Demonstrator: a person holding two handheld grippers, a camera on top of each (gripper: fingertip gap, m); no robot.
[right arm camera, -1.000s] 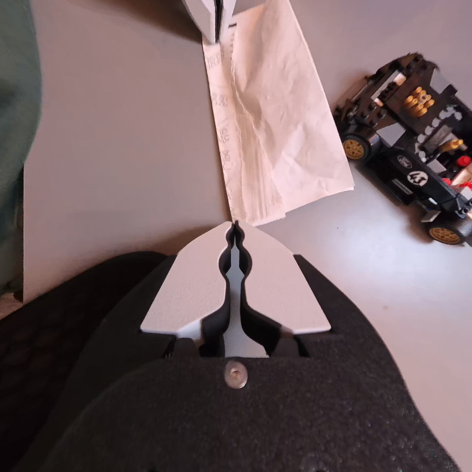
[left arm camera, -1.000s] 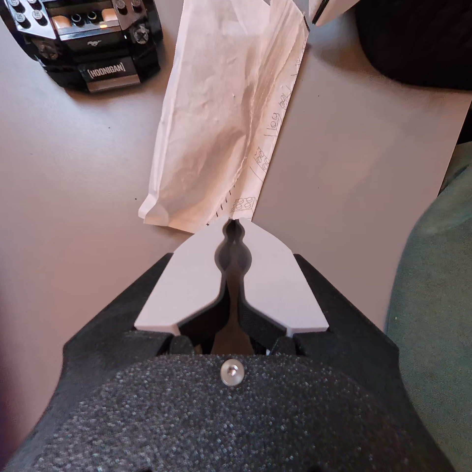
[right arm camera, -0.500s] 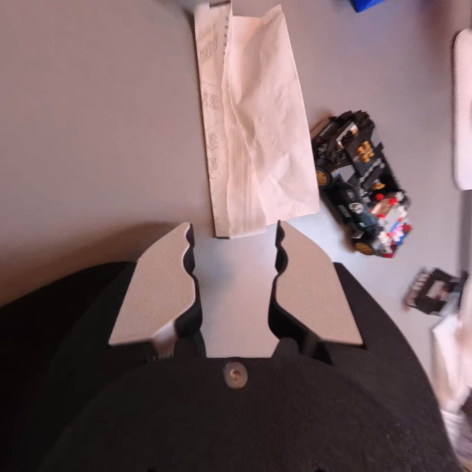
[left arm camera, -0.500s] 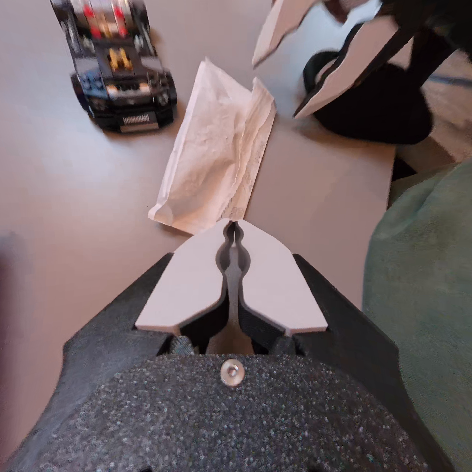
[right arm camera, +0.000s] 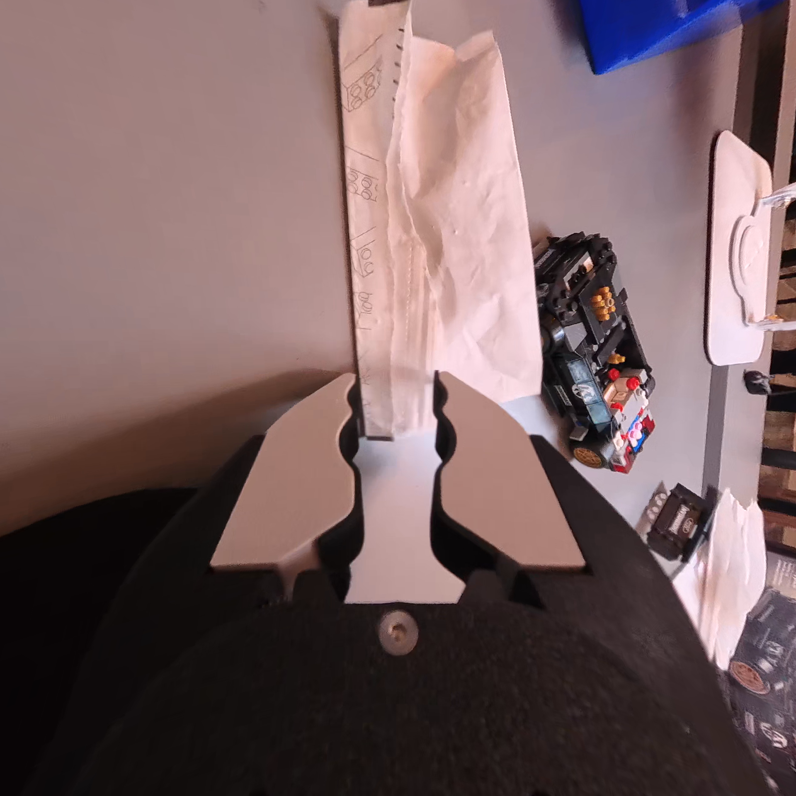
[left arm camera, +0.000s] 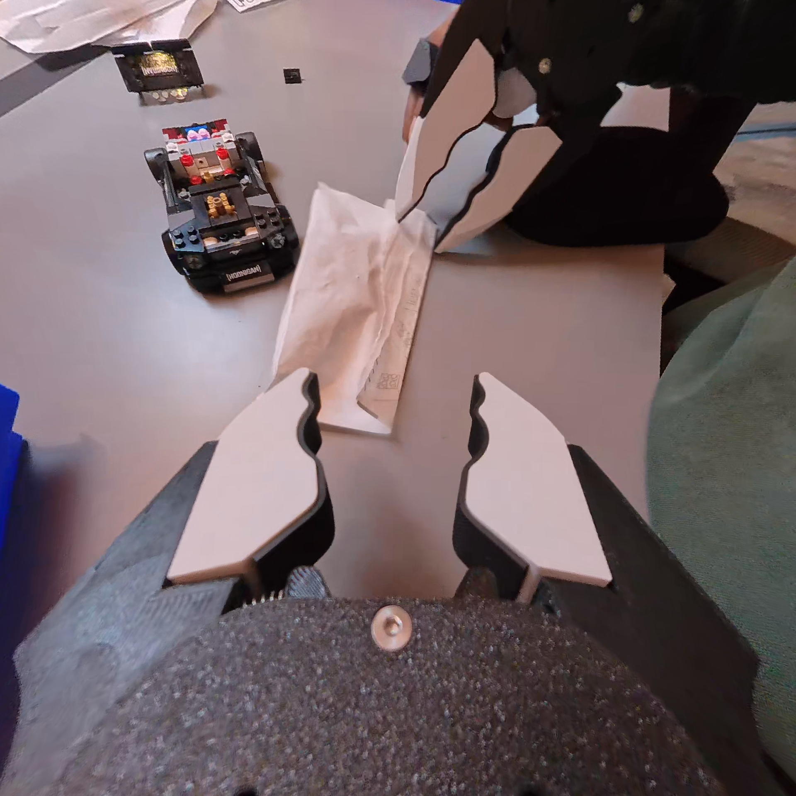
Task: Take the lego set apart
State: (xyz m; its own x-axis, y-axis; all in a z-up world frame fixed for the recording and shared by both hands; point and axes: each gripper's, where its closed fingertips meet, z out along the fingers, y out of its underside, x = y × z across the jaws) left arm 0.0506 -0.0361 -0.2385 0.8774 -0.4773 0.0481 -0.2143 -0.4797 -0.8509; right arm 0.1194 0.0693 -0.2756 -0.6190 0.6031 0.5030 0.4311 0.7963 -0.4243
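Both tongs are apart and hold nothing: the left tongs (left arm camera: 392,402) and right tongs (right arm camera: 394,381) sit at the ends of the paper bag (left arm camera: 357,297). The lego car (left arm camera: 219,211) waits beside it on the surface (left arm camera: 107,344), maybe next to be picked up.

Parted right hand-held gripper (right arm camera: 394,379) straddles paper bag's (right arm camera: 435,224) end beside lego car (right arm camera: 603,357).

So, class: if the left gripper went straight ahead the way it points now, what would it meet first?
Most likely the white paper bag on the table; the left gripper points at its near end, though depth is unclear.
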